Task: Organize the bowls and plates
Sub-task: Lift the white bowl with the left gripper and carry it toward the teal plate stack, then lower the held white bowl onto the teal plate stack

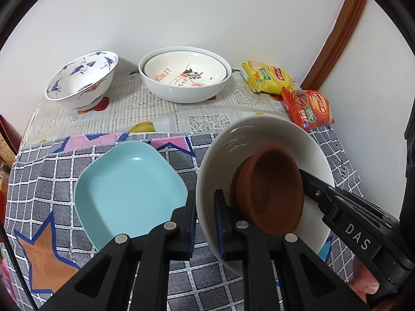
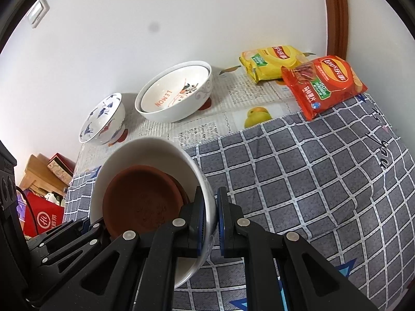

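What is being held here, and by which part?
Both grippers pinch the white bowl by its rim: left gripper on one side, right gripper on the opposite side. A brown saucer lies inside.

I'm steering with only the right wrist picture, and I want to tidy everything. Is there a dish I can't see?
Observer: Yes, a light blue square plate lies on the checked cloth, left of the white bowl.
Operator: Is the other gripper holding my bowl too?
Observer: Yes. The left gripper clamps the bowl's rim, one finger inside and one outside.
Operator: Is anything on the blue plate?
Observer: No, nothing lies in it.
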A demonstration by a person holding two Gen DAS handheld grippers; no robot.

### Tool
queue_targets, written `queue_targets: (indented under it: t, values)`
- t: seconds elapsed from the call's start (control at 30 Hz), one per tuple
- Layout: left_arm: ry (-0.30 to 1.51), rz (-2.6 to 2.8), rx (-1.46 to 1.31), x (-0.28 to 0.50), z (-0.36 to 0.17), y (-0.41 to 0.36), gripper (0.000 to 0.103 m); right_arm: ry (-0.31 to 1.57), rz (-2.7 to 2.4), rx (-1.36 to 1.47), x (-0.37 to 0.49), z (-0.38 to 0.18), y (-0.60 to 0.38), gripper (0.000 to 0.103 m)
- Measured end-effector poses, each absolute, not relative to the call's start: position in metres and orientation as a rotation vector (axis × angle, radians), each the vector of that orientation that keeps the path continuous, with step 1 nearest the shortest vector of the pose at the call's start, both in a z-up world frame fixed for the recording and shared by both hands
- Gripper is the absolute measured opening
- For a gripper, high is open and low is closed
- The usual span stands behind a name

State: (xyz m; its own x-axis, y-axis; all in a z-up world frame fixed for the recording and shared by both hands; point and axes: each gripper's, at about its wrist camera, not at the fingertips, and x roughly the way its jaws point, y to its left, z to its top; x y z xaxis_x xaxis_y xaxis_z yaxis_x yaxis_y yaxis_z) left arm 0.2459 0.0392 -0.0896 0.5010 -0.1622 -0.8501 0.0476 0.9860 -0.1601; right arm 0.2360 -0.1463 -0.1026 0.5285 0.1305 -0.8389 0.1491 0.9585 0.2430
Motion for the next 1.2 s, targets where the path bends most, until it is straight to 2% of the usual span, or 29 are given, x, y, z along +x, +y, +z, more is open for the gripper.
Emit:
queue_targets:
  t: [1.2]
  values:
    - [1.058, 0.013, -0.174, 0.248, -0.114, 0.137, 0.011, 1.094, 0.125, 0.294, 0.273, -0.137, -0.056, 0.009]
